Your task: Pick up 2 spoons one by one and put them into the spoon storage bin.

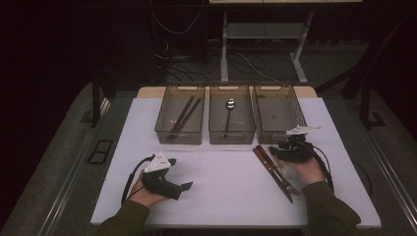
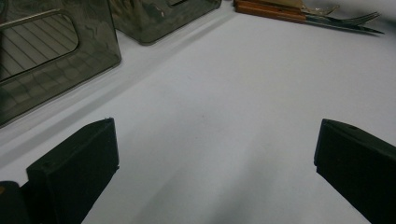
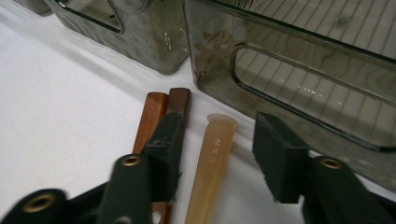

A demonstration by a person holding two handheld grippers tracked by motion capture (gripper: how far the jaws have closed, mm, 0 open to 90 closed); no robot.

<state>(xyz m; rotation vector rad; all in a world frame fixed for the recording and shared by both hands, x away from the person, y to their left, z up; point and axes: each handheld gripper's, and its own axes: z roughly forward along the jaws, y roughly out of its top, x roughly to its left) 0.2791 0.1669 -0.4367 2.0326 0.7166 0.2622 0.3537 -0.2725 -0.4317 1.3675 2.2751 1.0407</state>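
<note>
Black jaws of the right gripper rose from the bottom of the right gripper view, standing apart with a pale amber handle lying between them, neither pad pressing on it yet; likely placed so to straddle that one piece and leave its neighbours behind. Raised letters ran along the handle, too small and soft to read for certain. Just left of it lay two brown wooden handles, side by side and touching. From the high view this cluster of cutlery sat at lower right of the white table, just before the right-hand bin, with fork tines pointing toward the person. Three smoky plastic bins stood in a row at the table's far side: the left bin held dark sticks, the middle bin a spoon, which suggested sorting by kind. Left gripper rested at lower left, jaws wide apart over bare table, holding nothing, probably idle. No brand marks were seen on the bins.
</note>
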